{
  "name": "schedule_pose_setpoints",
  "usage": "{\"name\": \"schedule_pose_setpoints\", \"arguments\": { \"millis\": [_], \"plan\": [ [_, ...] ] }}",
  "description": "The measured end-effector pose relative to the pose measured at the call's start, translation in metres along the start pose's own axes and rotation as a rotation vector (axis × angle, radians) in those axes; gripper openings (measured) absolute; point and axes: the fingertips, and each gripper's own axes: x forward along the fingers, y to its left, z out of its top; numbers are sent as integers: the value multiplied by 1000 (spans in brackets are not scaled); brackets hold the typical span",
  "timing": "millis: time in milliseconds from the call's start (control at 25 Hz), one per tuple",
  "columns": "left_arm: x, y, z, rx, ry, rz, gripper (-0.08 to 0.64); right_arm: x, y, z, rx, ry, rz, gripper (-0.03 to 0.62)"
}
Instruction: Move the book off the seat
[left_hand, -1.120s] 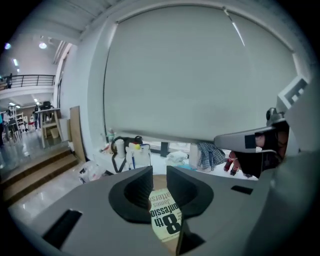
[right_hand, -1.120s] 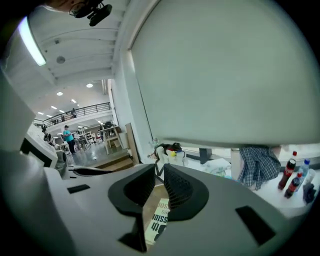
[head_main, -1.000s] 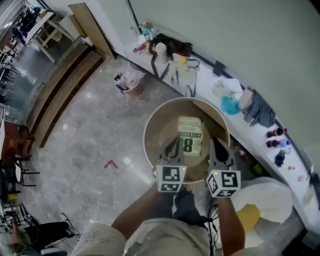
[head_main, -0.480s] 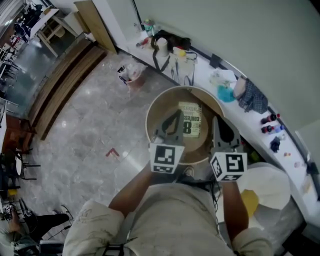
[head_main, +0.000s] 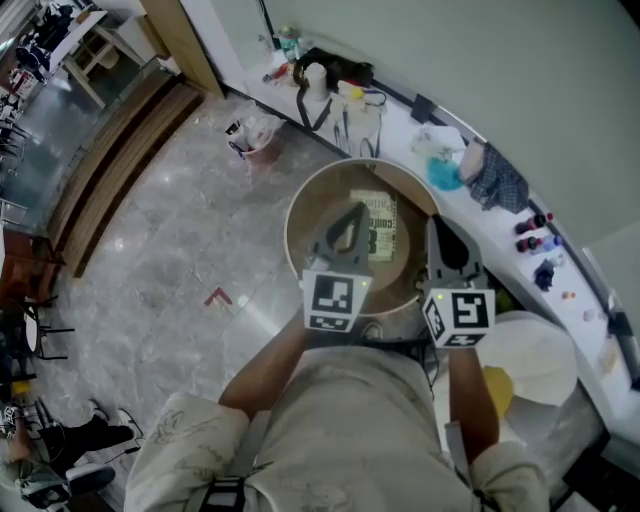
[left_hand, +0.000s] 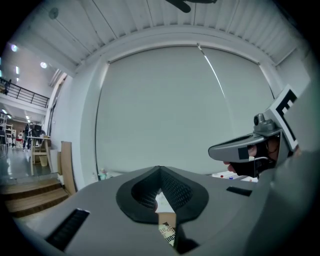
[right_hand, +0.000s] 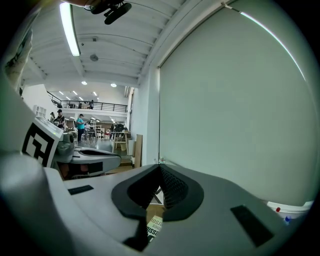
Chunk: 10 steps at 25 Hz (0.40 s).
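A book (head_main: 379, 228) with a pale cover and bold black print lies flat on the round tan seat (head_main: 303, 262). My left gripper (head_main: 351, 211) hovers over the seat's near left part, shut and empty. Above the seat's right rim is my right gripper (head_main: 438, 224), also shut with nothing in it. Neither touches the book. In the left gripper view the closed jaws (left_hand: 160, 168) point at the wall, and a strip of the book (left_hand: 168, 232) shows beneath them. The right gripper view shows its closed jaws (right_hand: 160, 168) the same way, with the book (right_hand: 154, 228) below.
A long white counter (head_main: 452, 205) runs along the wall behind the seat, carrying a dark bag, bottles and cloths. A small bin (head_main: 254, 134) stands on the grey floor at the left. A white round object (head_main: 545, 352) with a yellow thing in it sits at the right.
Both grippers' jaws have closed. Both grippers have risen toward the head camera and shifted slightly farther over the seat. The book stays put.
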Motion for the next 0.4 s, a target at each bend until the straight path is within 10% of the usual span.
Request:
{"name": "schedule_pose_setpoints", "arguments": {
  "millis": [400],
  "plan": [
    [3,4,1,-16,-5,21,2,7,0,-4,-22,1,25,5]
  ]
}}
